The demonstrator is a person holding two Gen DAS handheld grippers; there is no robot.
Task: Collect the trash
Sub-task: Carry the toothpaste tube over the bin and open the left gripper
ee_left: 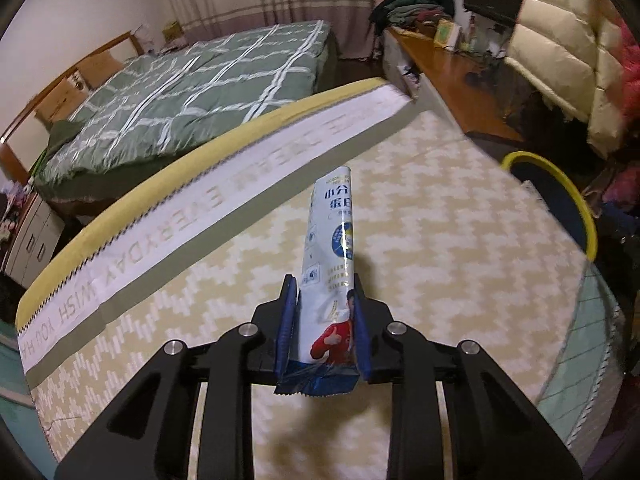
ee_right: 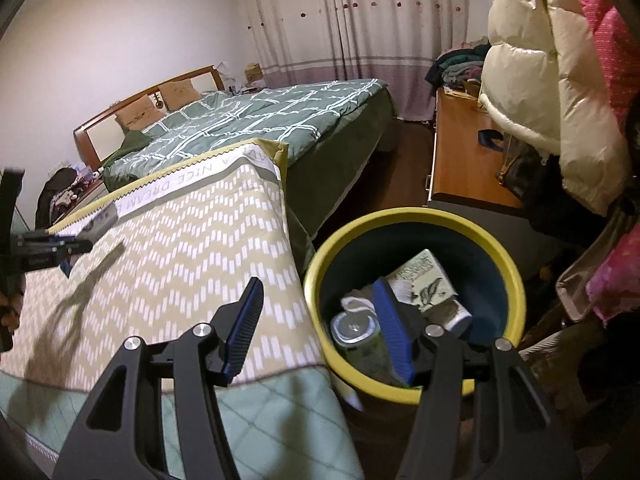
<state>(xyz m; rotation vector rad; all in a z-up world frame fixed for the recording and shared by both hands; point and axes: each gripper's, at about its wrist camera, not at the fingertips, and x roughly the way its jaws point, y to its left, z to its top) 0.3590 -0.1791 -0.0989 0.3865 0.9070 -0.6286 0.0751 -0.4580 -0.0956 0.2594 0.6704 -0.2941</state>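
Note:
My left gripper (ee_left: pixel 325 294) is shut on a white and blue snack wrapper (ee_left: pixel 330 256) and holds it above the patterned beige mat (ee_left: pixel 420 220). The yellow-rimmed dark bin (ee_left: pixel 560 196) is to its right, past the mat's edge. In the right wrist view my right gripper (ee_right: pixel 320 290) is open and empty, above the near-left rim of the bin (ee_right: pixel 516 284). The bin holds a small box (ee_right: pixel 426 280), a can (ee_right: pixel 354 328) and other trash. The left gripper (ee_right: pixel 52 246) shows at the far left of the right wrist view, over the mat (ee_right: pixel 180 248).
A bed with a green checked cover (ee_right: pixel 280 120) stands behind the mat. A wooden desk (ee_right: pixel 464 160) and hanging cream and pink jackets (ee_right: pixel 540 80) are at the right, close to the bin. A teal quilt (ee_right: pixel 240 420) lies under the mat's near edge.

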